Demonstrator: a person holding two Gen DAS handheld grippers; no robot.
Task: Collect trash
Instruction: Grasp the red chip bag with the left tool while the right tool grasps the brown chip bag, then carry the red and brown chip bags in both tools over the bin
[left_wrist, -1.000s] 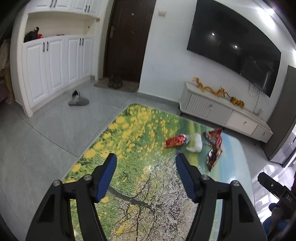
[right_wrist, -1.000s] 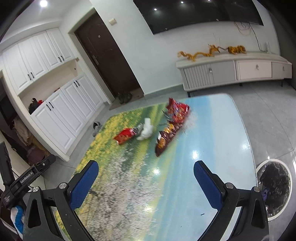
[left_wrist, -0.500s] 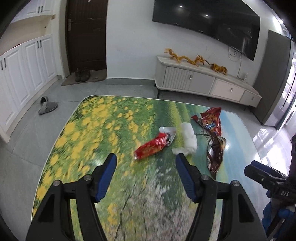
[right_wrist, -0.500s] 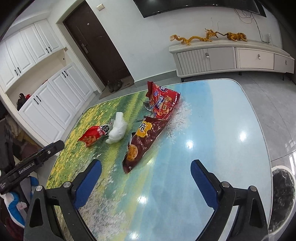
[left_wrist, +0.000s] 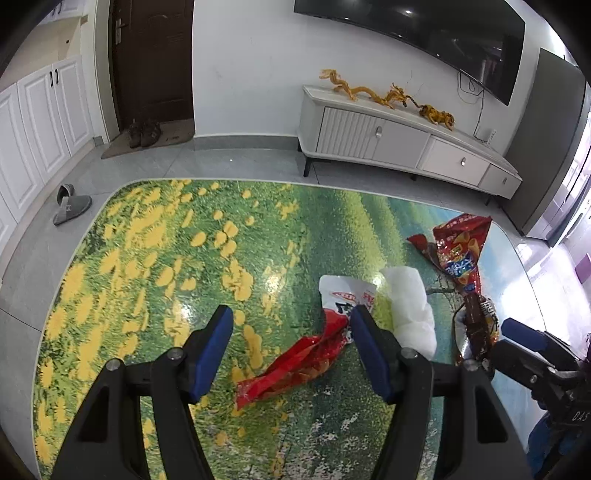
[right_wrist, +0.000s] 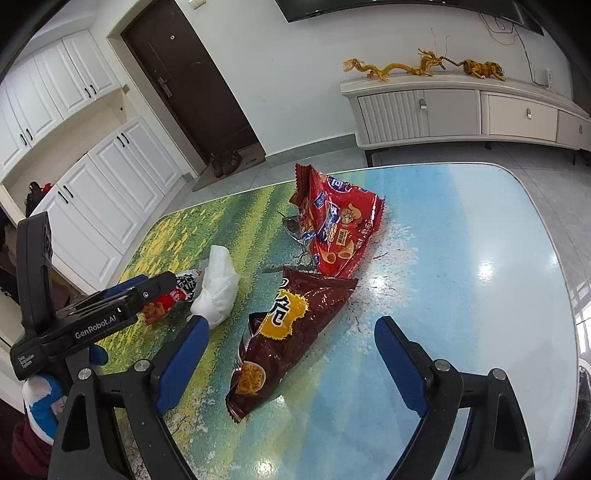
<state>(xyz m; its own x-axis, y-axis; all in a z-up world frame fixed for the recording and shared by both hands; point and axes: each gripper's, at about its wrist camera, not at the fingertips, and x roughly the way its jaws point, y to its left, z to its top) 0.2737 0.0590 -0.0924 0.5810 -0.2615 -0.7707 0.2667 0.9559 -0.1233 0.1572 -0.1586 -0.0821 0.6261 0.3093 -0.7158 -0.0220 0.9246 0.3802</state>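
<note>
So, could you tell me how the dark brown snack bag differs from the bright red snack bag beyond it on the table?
The dark brown snack bag is maroon with a yellow splash; the bright red snack bag carries blue labels and a cartoon figure. The brown one lies long and narrow, nearer the right gripper; the red one spreads wider, at the far table edge. Both are crumpled, torn open and lying flat, corners almost meeting.
</note>
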